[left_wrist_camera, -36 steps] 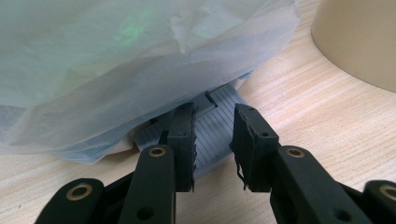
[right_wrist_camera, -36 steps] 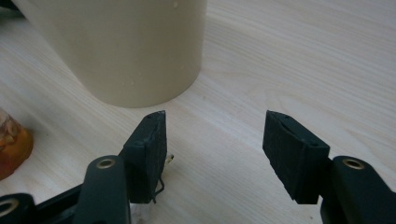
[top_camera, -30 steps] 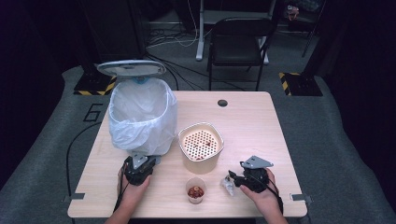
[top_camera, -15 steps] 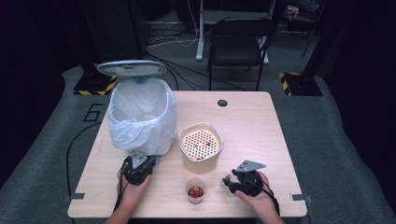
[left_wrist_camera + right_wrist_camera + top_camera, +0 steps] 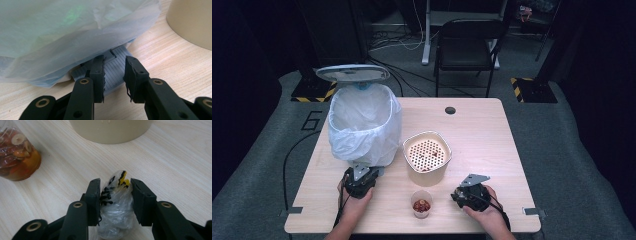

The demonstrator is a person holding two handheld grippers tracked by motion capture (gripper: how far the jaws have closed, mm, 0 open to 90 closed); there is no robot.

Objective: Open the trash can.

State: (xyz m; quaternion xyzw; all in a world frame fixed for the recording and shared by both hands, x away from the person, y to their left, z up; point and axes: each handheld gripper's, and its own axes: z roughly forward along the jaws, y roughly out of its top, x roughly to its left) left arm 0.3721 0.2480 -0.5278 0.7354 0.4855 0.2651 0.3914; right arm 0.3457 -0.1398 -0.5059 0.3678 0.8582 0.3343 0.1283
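Standing on grey carpet in a dark room, the light wood worktop has a black chair behind its far edge and a round cable hole near that edge. On its left part stands a bin lined with a pale bag, its lid raised. Near the middle sits a beige pot with a perforated insert, and in front of it a small cup of reddish food.

The right hand-held gripper lies low at the near right of the worktop, just right of the cup, and points left toward it. In the right gripper view a crumpled clear wrapper with black and yellow print sits between its jaws, resting on the wood. The jaws have just been closing; the left pad touches the wrapper and the right pad is at its edge, so it looks grasped, though how firmly I cannot tell. The wrapper is a lumpy wad, its long axis running along the jaws, the printed end pointing away from the hand toward the pot.

The left hand-held gripper rests at the near foot of the bin, pointing away from the person. In the left gripper view its jaws stand narrowly apart around the ribbed grey pedal that juts from under the bag; whether the pads press on it I cannot tell.
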